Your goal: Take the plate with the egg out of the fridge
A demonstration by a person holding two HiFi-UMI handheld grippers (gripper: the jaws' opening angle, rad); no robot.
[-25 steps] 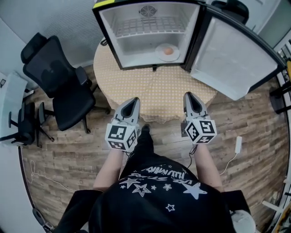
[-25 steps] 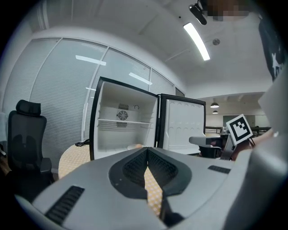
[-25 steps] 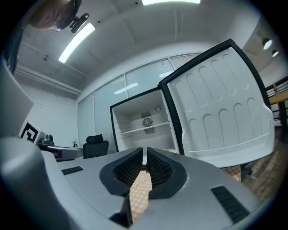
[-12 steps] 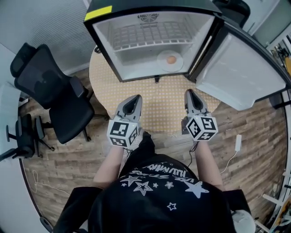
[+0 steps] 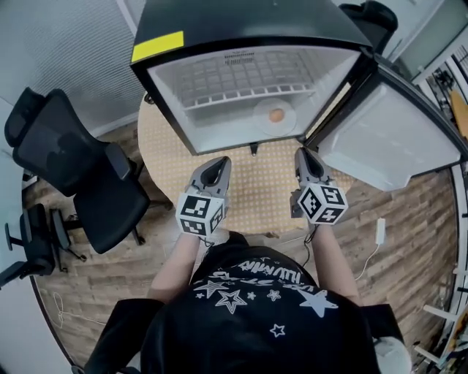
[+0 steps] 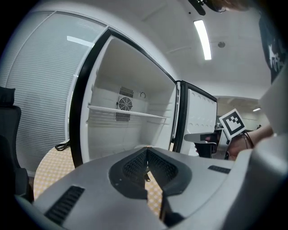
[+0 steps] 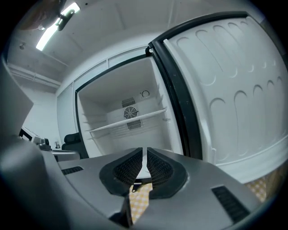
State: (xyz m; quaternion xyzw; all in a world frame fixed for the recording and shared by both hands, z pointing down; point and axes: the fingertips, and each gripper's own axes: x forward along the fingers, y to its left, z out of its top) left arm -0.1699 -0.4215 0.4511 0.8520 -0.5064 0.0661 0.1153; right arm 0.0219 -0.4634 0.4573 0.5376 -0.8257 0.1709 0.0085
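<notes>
Overhead, plate with egg in fridge, blocked in gripper views, left tongs and right tongs closed, empty

Lighting is even and moderately bright, supplied by a ceiling strip lamp overhead. The white fridge interior reads brightest, with mild glare and no harsh shadows. All views bend strongly toward the edges. Both gripper views show dark vignetted corners, and surfaces nearest the lens are soft.
</notes>
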